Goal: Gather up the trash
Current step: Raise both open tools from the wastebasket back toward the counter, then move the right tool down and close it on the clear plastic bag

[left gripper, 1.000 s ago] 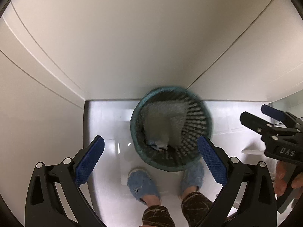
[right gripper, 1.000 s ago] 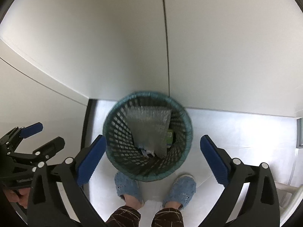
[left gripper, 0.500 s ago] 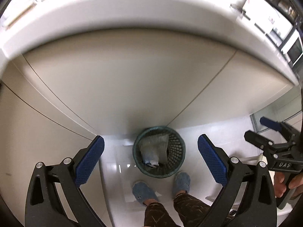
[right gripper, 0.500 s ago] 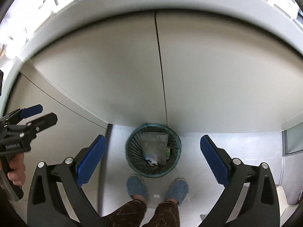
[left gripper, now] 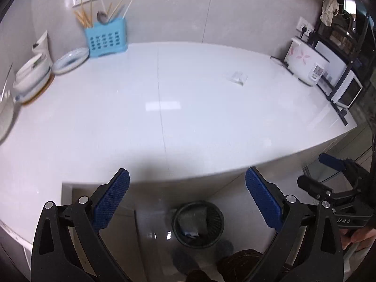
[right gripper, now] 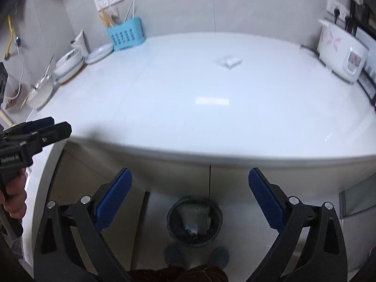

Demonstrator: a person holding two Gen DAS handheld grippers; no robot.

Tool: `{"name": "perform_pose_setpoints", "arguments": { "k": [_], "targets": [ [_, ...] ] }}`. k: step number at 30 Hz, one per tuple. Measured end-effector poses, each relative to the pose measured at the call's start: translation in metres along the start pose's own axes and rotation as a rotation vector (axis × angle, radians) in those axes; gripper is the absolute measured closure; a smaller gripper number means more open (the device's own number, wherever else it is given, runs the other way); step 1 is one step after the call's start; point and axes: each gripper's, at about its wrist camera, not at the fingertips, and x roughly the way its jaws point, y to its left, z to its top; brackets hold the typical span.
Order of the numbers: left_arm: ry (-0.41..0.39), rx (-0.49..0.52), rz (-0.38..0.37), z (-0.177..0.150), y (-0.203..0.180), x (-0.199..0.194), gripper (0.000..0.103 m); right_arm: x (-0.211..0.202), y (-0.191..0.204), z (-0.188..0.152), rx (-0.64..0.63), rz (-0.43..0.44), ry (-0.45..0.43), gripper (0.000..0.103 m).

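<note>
Right wrist view: small clear wrapper (right gripper: 228, 61) lies alone at 12 o'clock on the white counter (right gripper: 211, 117), likely the next pickup. Mesh bin (right gripper: 194, 221) sits on the floor at 6 o'clock, ready for drops. Right gripper (right gripper: 190, 199) and left gripper (left gripper: 187, 202) both spread wide, empty, free to reach.

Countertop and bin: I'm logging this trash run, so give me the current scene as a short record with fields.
left hand-held gripper: open, empty
right hand-held gripper: open, empty
trash left on countertop: one small clear wrapper, toward the back right
bin: dark mesh basket on the floor below the counter edge, already holding a crumpled plastic bag
other counter items: blue utensil caddy, stacked bowls, rice cooker
</note>
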Motion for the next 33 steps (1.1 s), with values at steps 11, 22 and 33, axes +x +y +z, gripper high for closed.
{"name": "perform_pose_setpoints", "arguments": {
  "k": [11, 22, 33],
  "targets": [
    [0.017, 0.017, 0.038, 0.085, 0.003, 0.008, 0.006, -0.006, -0.026, 0.108, -0.005, -0.034, -0.063, 0.008],
    [0.062, -0.049, 0.072, 0.153, -0.002, 0.07, 0.006, 0.083, -0.081, 0.193, -0.147, -0.02, 0.1, 0.008],
    [0.15, -0.092, 0.123, 0.189, -0.006, 0.132, 0.006, 0.188, -0.078, 0.237, -0.387, 0.036, 0.276, 0.008]
  ]
}}
